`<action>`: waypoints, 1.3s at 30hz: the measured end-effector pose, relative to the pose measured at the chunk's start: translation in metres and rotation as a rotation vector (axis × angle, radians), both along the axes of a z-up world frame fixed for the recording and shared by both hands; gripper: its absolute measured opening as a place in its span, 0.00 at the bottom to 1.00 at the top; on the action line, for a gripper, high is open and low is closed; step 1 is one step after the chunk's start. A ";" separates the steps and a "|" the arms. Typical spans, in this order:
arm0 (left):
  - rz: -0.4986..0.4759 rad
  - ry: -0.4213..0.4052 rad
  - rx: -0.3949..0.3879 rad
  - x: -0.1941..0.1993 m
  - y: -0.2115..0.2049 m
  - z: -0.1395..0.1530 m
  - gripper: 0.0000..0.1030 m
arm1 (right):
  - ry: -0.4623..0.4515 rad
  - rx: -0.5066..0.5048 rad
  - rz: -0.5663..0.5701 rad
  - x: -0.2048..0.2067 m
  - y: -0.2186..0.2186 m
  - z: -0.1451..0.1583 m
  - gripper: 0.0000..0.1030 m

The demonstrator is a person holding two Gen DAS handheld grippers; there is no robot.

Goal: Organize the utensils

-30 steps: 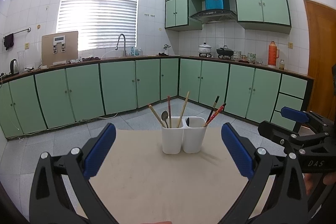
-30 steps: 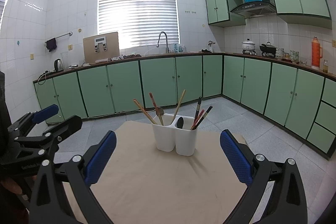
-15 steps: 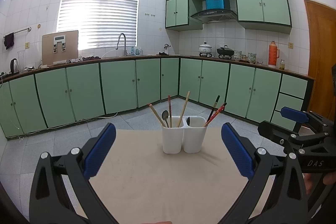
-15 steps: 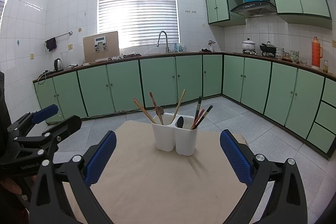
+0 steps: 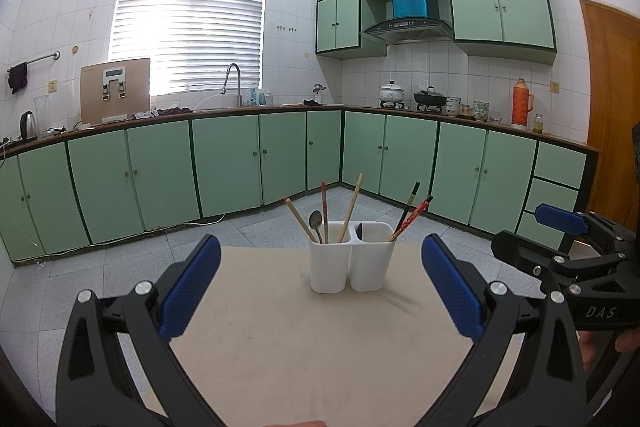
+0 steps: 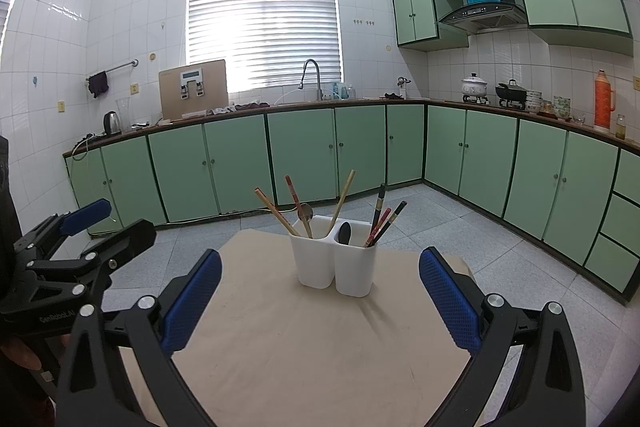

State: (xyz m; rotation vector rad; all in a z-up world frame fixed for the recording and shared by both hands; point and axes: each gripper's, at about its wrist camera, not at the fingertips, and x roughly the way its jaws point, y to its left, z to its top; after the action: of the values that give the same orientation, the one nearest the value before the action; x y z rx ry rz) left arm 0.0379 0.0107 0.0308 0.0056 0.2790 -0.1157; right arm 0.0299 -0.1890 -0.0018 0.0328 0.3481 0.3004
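- The left hand-held gripper is spread wide and holds nothing; the right hand-held gripper likewise, with "DAS" on its body seen from the left wrist view.
- Beyond both, a white two-cup utensil holder stands upright on the beige surface.
- Its left cup holds pale chopsticks fanning upward and a spoon, bowl up.
- Its right cup holds dark and red chopsticks leaning right, plus a dark spoon.

Left gripper, jaws wide apart, faces utensil holder.
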 end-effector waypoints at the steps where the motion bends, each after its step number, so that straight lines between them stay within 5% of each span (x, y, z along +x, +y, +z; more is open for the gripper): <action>1: 0.000 0.000 0.000 0.000 0.000 0.000 0.95 | 0.000 0.001 0.000 0.000 0.000 0.000 0.94; 39: 0.004 0.006 -0.004 0.002 0.003 0.000 0.95 | 0.003 -0.003 -0.002 0.003 -0.001 -0.002 0.94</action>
State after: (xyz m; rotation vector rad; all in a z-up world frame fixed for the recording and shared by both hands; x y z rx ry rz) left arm 0.0397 0.0132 0.0304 0.0004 0.2848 -0.1123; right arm 0.0329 -0.1900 -0.0035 0.0305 0.3513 0.2983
